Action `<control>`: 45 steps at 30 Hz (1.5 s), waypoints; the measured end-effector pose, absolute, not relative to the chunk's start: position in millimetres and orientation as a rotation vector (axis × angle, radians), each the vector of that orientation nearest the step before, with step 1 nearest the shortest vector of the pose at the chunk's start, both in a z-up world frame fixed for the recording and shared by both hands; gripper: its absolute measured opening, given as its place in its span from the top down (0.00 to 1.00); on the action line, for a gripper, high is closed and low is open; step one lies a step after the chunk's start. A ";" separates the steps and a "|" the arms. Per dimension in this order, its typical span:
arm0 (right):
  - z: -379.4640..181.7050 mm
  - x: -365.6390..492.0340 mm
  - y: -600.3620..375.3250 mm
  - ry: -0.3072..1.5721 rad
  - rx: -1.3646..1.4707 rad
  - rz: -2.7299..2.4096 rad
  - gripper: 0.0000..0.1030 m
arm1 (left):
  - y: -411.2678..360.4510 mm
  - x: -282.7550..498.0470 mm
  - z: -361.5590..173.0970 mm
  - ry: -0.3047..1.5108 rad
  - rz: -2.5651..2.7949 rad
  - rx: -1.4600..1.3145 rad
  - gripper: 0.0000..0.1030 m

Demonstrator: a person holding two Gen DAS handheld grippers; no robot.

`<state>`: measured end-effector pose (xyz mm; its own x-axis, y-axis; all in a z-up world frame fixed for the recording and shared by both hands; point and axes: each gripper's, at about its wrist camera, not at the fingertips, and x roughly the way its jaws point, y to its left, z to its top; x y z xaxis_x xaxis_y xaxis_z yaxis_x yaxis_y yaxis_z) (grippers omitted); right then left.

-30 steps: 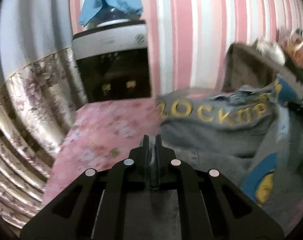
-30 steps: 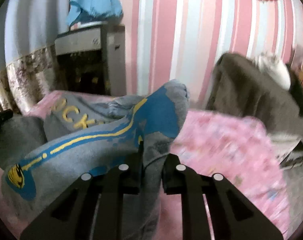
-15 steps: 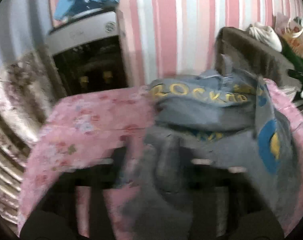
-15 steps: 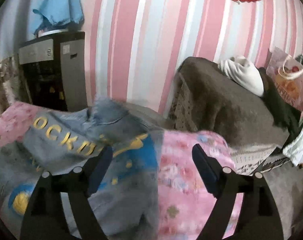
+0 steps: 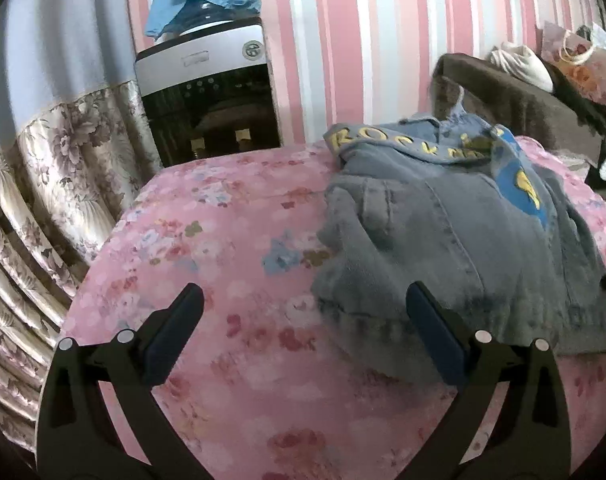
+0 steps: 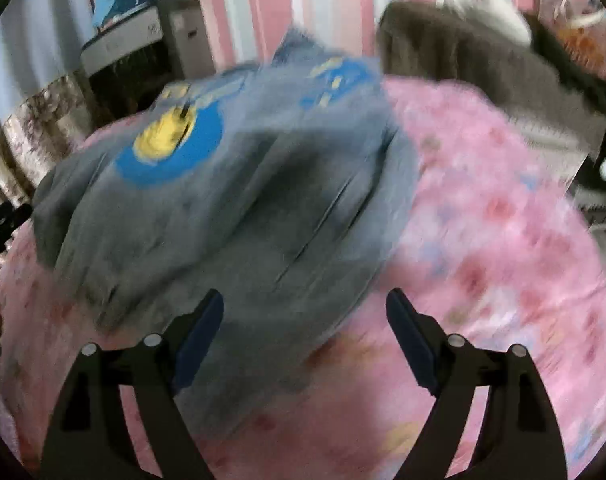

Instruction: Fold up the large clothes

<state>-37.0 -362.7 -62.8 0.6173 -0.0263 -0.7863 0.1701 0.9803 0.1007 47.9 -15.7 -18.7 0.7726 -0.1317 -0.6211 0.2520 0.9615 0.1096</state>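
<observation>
The grey sweatshirt [image 5: 463,216] lies bunched on my pink flowered bedspread [image 5: 231,248], yellow letters toward the striped wall. My left tongs [image 5: 303,312] have just been opening and stand wide, empty; my right tongs [image 6: 305,312] are spread too, gripping nothing.

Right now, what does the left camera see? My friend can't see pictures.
The left gripper, which has just been opening, hangs with nothing between its jaws over a pink flowered cover. A grey sweatshirt with yellow letters lies loosely folded on the cover to the right, before a striped wall.
</observation>
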 end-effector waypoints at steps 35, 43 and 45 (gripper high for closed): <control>68.5 -170.7 -469.5 0.542 0.237 -0.315 0.29 | -23.4 -58.0 42.0 0.746 -0.377 0.206 0.30; 58.1 -121.3 -451.5 0.589 0.215 -0.226 0.25 | -17.9 -7.6 40.9 0.683 -0.288 0.188 0.12; 44.5 -93.7 -441.4 0.642 0.203 -0.199 0.25 | -23.6 4.9 40.7 0.672 -0.285 0.186 0.10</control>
